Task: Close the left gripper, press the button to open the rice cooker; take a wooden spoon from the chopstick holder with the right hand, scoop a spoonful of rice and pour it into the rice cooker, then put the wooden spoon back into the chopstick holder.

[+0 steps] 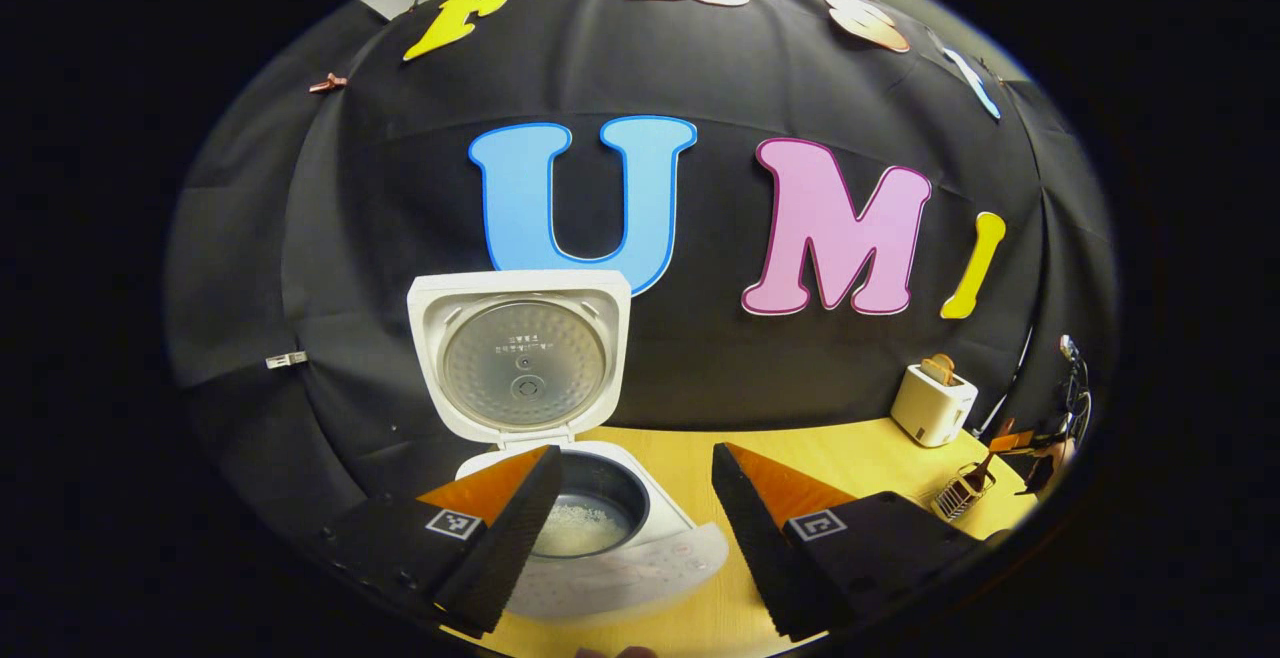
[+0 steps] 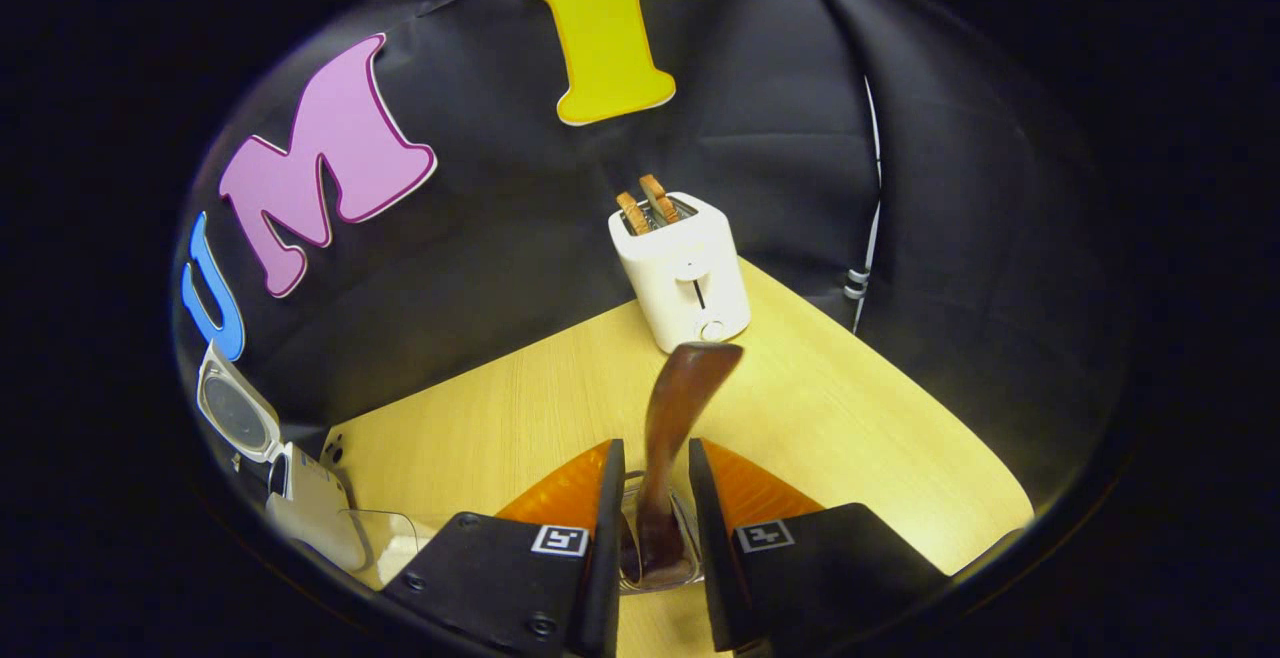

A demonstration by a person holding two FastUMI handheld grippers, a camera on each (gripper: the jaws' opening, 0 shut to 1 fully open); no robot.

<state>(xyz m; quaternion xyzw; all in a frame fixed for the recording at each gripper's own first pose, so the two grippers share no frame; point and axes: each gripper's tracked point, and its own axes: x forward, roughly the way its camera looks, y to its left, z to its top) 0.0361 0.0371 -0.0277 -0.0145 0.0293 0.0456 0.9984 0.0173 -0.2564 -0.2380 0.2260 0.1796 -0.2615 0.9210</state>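
While the rice cooker (image 1: 560, 498) stands with its lid up and white rice in its pot, the wooden spoon (image 2: 672, 438) sits upright in the chopstick holder (image 2: 655, 538).
Right gripper (image 2: 655, 498) brackets the spoon's dark handle, fingers just apart from it; left gripper (image 1: 635, 528) hovers wide open over the cooker, holding nothing.

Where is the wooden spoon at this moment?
In the right gripper view, the wooden spoon stands between the right gripper's fingers, its lower end in the chopstick holder, with the toaster behind it on the table.
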